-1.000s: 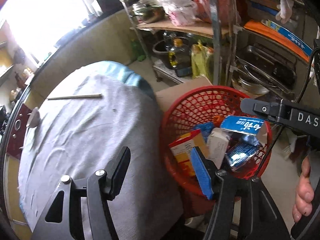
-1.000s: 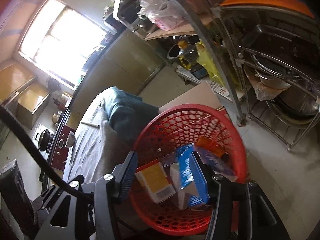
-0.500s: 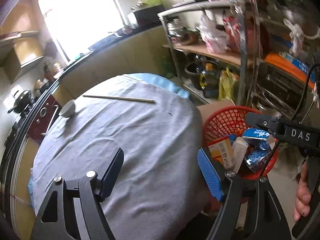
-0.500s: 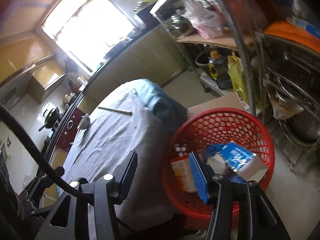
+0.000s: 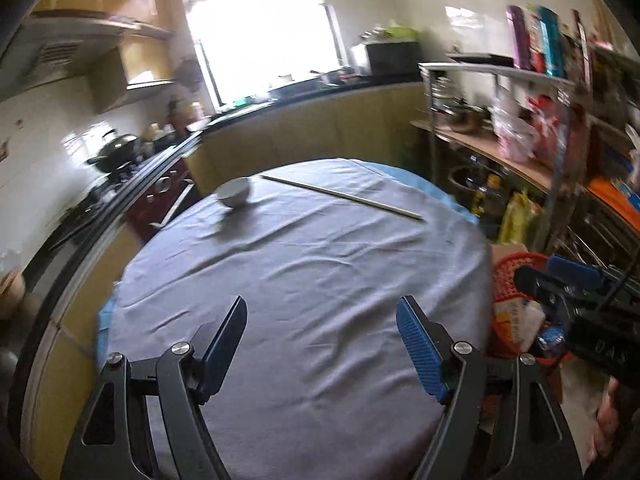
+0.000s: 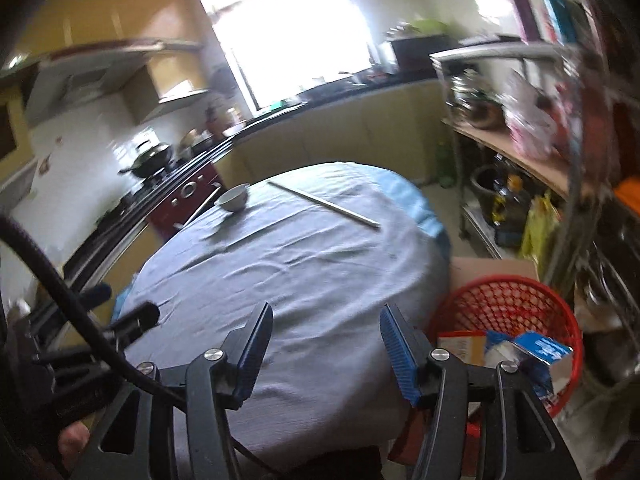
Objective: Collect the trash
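A red mesh basket (image 6: 508, 280) stands on the floor at the right of the round table (image 6: 300, 264). It holds a blue carton (image 6: 540, 346), an orange and white box (image 6: 460, 344) and other packets. My right gripper (image 6: 326, 308) hangs over the table's near edge, its jaws opening with nothing between them. My left gripper (image 5: 321, 304) is open and empty above the grey cloth (image 5: 320, 260). In the left wrist view the basket (image 5: 508, 268) shows behind the right gripper (image 5: 552, 276). The left gripper (image 6: 120, 304) appears at the left edge of the right wrist view.
A white bowl (image 5: 234, 194) and a long chopstick (image 5: 340, 196) lie at the table's far side. A metal shelf rack (image 6: 572, 168) full of kitchenware stands on the right. A cardboard box (image 6: 496, 266) sits behind the basket. A counter with a stove (image 6: 152, 160) runs along the left.
Both grippers rose and swung left from above the basket to over the table, levelling their roll. The left jaws widened. The blue carton the right gripper held now lies in the basket.
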A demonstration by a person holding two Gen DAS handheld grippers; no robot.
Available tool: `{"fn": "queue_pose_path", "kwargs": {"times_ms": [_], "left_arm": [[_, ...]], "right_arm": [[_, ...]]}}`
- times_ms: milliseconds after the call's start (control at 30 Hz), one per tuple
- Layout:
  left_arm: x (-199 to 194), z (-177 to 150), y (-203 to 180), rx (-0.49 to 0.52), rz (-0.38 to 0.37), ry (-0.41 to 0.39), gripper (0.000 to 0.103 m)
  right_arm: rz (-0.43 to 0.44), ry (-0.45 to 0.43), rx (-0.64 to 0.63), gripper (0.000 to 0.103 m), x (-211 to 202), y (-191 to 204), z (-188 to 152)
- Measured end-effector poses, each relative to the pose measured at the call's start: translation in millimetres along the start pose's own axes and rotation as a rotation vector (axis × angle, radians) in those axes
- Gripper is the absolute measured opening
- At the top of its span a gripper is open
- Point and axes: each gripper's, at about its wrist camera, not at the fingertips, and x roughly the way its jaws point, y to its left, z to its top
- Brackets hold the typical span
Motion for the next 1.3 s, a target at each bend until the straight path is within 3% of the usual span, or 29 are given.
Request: {"fn": "queue_pose_path", "kwargs": {"times_ms": [333, 600, 1000, 1100, 1300], "left_arm": [[-20.5, -13.4, 70.5, -0.096, 0.099, -0.035, 0.078], [-37.8, -22.3, 105.0, -0.156, 0.155, -0.064, 0.078], [-61.9, -37.5, 128.0, -0.198, 0.216, -0.085, 0.079], [-68.8, -39.4, 132.3, -0.21, 0.229, -0.097, 0.086], [-77.1, -40.3, 138.8, -0.221, 0.258, -0.119, 0.086]], "right_arm": [[0.046, -0.03, -0.16, 0.061, -7.0, 84.9, 2.8], [0.072, -0.058, -0.245, 0.062, -12.7, 136.2, 5.3], [0.131, -0.059, -0.287, 0.062, -23.0, 178.8, -4.6], [0.139, -0.05, -0.295, 0.062, -24.4, 186.4, -9.7], [0.151, -0.046, -0.297, 0.062, -26.9, 196.4, -13.9]]}}
